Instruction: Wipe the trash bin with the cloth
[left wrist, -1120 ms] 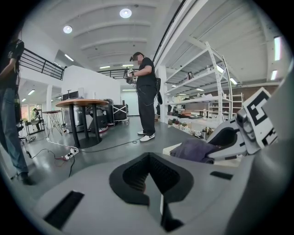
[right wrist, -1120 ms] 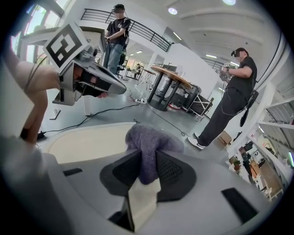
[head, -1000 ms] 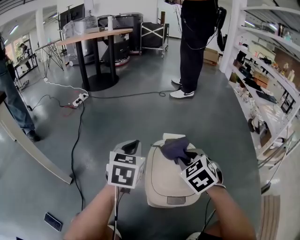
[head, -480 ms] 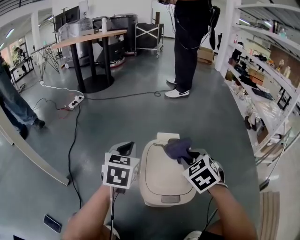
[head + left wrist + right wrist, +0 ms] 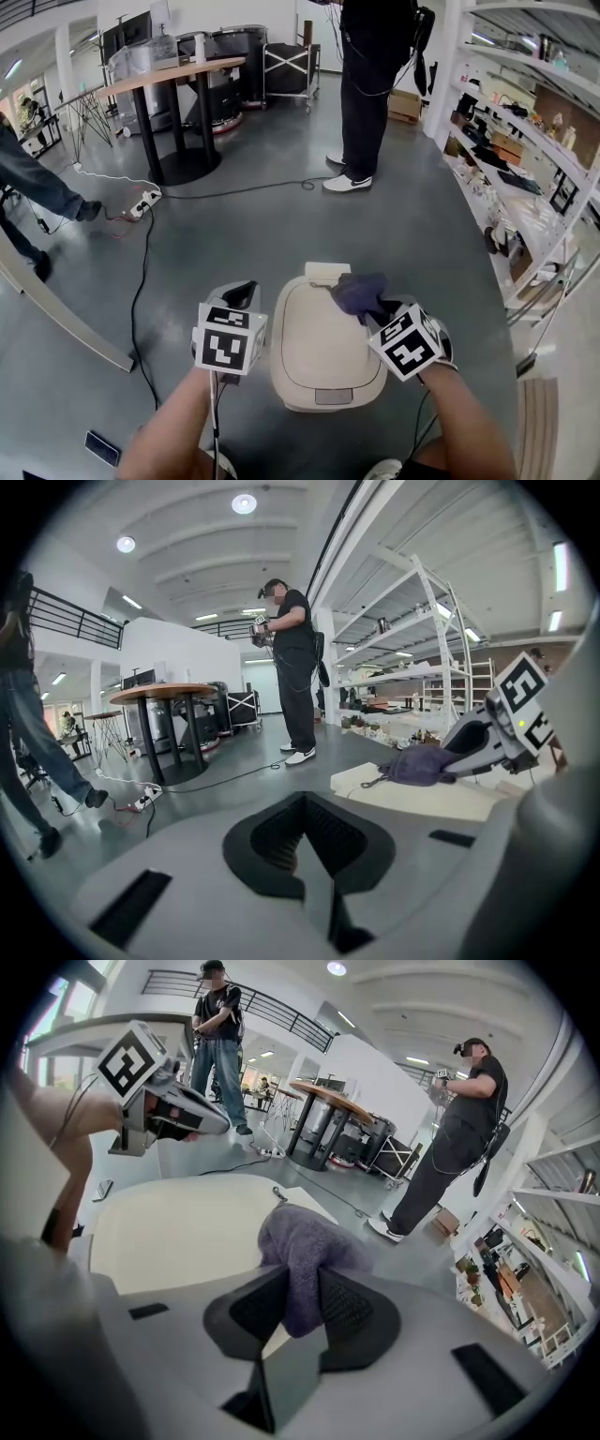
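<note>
Right gripper: we are clamping a purple terry cloth on the beige plastic trash bin; left gripper: jaws together, empty.

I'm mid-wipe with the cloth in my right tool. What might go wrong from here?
The right tool pinches only a fold of the cloth, which sits bunched near the far edge of the bin; it may pull free or drag off. The left tool hangs beside the bin, not touching it, so a firm stroke might shove the bin.
</note>
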The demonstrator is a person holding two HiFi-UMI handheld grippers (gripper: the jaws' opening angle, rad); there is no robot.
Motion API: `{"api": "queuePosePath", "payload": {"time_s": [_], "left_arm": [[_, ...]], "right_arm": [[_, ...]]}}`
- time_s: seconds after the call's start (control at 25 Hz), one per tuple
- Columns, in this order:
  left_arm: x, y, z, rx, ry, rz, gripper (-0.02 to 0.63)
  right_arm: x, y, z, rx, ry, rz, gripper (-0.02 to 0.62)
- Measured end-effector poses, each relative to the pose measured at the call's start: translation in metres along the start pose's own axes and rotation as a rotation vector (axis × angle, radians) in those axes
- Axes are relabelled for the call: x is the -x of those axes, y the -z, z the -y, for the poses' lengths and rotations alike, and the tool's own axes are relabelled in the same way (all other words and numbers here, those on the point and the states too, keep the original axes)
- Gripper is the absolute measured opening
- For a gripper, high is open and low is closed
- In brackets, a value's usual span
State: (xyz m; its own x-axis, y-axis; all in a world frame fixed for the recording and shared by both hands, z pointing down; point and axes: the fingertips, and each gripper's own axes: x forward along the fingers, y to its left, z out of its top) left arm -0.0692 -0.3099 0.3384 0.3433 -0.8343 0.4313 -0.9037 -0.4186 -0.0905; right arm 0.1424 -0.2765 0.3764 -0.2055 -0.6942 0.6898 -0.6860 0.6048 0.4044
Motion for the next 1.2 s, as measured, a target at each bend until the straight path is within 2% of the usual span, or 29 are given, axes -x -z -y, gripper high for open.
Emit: {"api": "queuePosePath", "payload": {"time_s": [0.24,0.36,0.44,0.52,0.68,0.84,1.04,1.2], "left_arm": [[0.001,0.000,0.003,-0.007,0.001,-0.003,0.000],[0.000,-0.001,0.005,-0.007,0.004,-0.002,0.000],[0.001,-0.002,0.007,-0.007,0.010,-0.004,0.000],[0.001,-0.003,0.009,-0.007,0.014,-0.002,0.000],[0.004,-0.005,0.008,-0.002,0.016,0.005,0.000],[0.010,-0.004,-0.002,0.002,-0.001,0.011,0.000],[0.024,0.002,-0.022,0.050,-0.027,0.002,0.000],[0.030,0.000,-0.023,0.058,-0.039,0.016,0.000]], "right_arm": [[0.000,0.005,0.003,-0.046,-0.012,0.017,0.091],[0.003,0.000,0.008,-0.151,-0.033,0.063,0.091],[0.009,-0.010,0.007,-0.183,-0.048,0.101,0.091],[0.016,-0.022,-0.001,-0.174,-0.072,0.135,0.091],[0.021,-0.052,-0.032,-0.189,-0.158,0.220,0.091],[0.019,-0.077,-0.067,-0.108,-0.209,0.233,0.091],[0.015,-0.084,-0.113,0.029,-0.242,0.184,0.091],[0.012,-0.080,-0.119,0.099,-0.206,0.124,0.091]]}}
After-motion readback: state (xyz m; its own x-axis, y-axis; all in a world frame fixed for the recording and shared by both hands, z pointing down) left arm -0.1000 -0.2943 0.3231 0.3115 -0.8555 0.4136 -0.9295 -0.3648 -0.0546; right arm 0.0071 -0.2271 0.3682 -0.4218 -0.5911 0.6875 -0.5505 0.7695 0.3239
